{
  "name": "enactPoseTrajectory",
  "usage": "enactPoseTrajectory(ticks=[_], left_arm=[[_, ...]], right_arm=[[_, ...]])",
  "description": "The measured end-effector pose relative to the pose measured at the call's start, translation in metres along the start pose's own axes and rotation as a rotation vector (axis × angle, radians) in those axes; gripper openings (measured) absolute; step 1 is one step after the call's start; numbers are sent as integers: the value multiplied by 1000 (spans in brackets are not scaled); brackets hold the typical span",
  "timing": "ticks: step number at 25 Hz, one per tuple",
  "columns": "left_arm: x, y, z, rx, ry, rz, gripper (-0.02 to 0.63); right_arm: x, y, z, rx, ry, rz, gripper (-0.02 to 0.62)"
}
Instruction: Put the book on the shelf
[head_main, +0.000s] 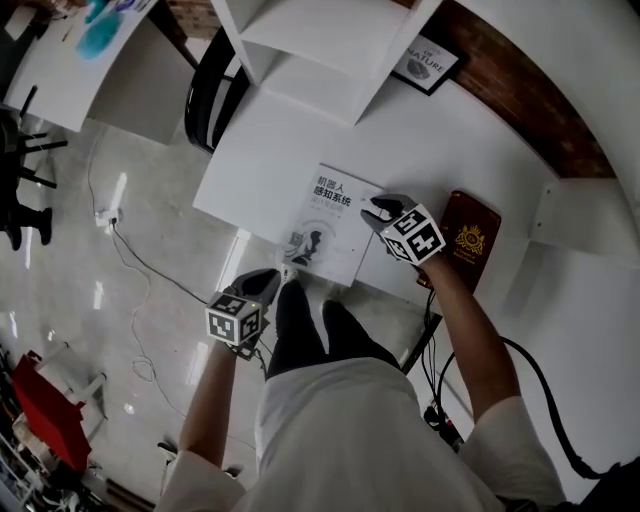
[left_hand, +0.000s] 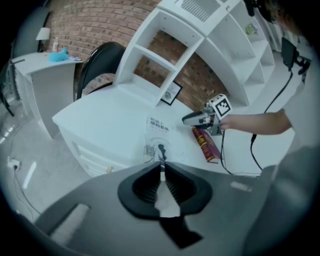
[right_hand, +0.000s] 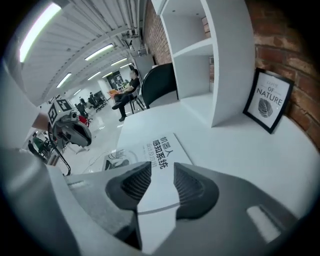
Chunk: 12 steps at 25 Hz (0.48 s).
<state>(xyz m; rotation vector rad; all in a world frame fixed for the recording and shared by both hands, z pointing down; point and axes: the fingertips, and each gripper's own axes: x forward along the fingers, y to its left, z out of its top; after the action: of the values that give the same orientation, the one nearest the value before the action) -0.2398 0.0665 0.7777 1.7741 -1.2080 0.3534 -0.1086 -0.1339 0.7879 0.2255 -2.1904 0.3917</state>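
Nearest, the left hand-held gripper (left_hand: 161, 163) is seen nearly closed and empty at the table's (head_main: 250, 160) near edge. The right hand-held gripper (right_hand: 161, 166) is held apart, unclamped, above the white book (right_hand: 156, 149) lying flat on the table. The red book (head_main: 470, 240) beside it is missed by the right gripper view. The shelf (head_main: 300, 40) is seen beyond.

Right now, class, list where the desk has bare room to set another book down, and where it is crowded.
Free: desk between white book and shelf unit, and left of the white book. Crowded: right of it, where right gripper and red book are close.
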Motion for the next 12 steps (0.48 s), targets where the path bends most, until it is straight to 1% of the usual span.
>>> enactPoseTrajectory(ticks=[3, 5, 6, 7, 9, 12], left_arm=[[7, 7, -5, -26, 23, -28, 54], [10, 11, -6, -32, 37, -46, 60], [13, 12, -7, -37, 48, -59, 68], [15, 13, -9, -43, 61, -74, 87], [19, 15, -13, -56, 90, -99, 139], [24, 20, -16, -56, 124, -115, 176]], right_arm=[[22, -15, -2, -18, 64, 32, 201], [37, -23, -7, -23, 109, 57, 258], [43, -26, -9, -22, 129, 70, 304], [49, -28, -11, -19, 145, 81, 328], [57, -30, -13, -17, 166, 104, 363], [67, -28, -16, -43, 195, 129, 380]])
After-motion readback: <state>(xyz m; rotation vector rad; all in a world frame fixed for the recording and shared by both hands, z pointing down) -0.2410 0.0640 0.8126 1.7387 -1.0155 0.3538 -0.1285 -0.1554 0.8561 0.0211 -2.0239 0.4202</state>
